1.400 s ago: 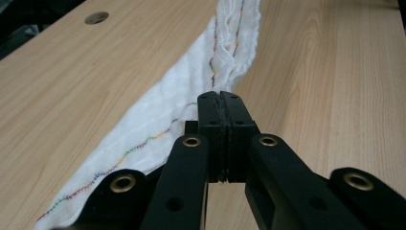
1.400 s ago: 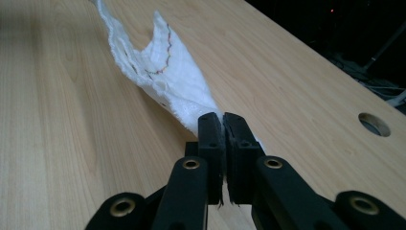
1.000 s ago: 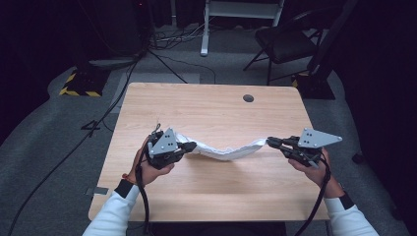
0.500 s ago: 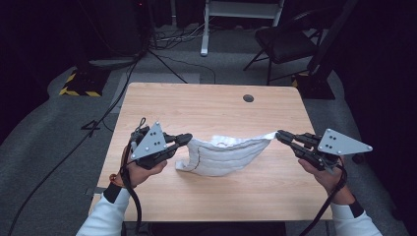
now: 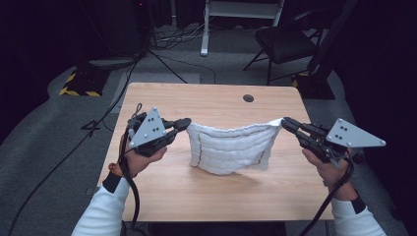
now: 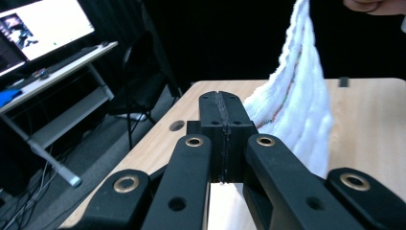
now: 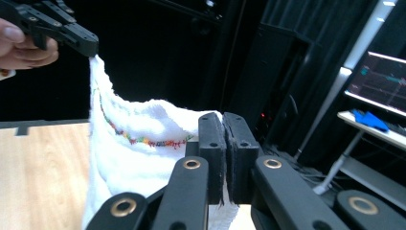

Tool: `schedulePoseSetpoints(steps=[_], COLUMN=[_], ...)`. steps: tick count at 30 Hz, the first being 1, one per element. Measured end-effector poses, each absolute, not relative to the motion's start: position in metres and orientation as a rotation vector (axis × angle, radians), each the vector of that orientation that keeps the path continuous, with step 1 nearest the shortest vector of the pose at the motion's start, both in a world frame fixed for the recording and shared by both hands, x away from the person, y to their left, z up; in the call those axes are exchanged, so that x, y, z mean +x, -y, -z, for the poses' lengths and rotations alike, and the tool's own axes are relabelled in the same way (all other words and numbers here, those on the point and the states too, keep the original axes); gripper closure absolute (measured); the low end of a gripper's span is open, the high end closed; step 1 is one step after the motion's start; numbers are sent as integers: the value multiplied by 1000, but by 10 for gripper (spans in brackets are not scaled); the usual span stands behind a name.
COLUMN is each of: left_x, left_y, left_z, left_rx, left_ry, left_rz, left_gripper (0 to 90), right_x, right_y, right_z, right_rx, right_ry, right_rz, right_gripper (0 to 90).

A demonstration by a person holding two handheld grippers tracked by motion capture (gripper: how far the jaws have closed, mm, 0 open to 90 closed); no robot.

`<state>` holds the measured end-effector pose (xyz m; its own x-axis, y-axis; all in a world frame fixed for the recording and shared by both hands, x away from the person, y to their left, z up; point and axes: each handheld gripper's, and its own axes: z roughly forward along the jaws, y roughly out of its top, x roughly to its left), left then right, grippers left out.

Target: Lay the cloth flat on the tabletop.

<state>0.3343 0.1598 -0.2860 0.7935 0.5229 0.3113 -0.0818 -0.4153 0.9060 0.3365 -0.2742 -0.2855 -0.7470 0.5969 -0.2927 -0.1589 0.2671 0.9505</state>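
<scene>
The wooden counter (image 5: 196, 196) stretches wide across the high view, and above its middle hangs the white towel (image 5: 228, 147), strung between the two grippers, its top edge sagging in a shallow curve while the lower folds droop toward the wood. The bottom of the towel looks close to the surface; whether it touches is hard to tell. At the towel's left corner, the left gripper (image 5: 183, 124) has its jaws pressed together on the cloth, and in the left gripper view the towel (image 6: 297, 110) rises just beside those clamped jaws. Over on the other side, the right gripper (image 5: 286, 122) pinches the opposite corner, jaws tight on the fabric. A thin multicoloured stitched line (image 7: 143, 140) runs along the towel. Smallest of all, a round grommet hole (image 5: 248, 98) sits near the counter's far edge.
</scene>
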Motion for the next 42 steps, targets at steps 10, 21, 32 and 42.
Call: schedulePoseSetpoints(steps=[10, 21, 32, 42], left_x=[432, 511, 531, 481], left_y=[-149, -141, -118, -115], left_z=[331, 373, 421, 447], left_rx=[1943, 1969, 2050, 2194], left_ry=[-583, -849, -995, -805], left_rz=[-691, -778, -746, -431], left_gripper=[897, 896, 592, 272], right_x=[431, 515, 548, 506], right_y=[263, 236, 214, 248], right_z=[325, 365, 409, 440], right_rx=[653, 805, 917, 826], right_ry=[-1987, -2074, -2149, -2343], right_rz=[-1396, -1212, -1001, -1058], right_gripper=[875, 874, 614, 542])
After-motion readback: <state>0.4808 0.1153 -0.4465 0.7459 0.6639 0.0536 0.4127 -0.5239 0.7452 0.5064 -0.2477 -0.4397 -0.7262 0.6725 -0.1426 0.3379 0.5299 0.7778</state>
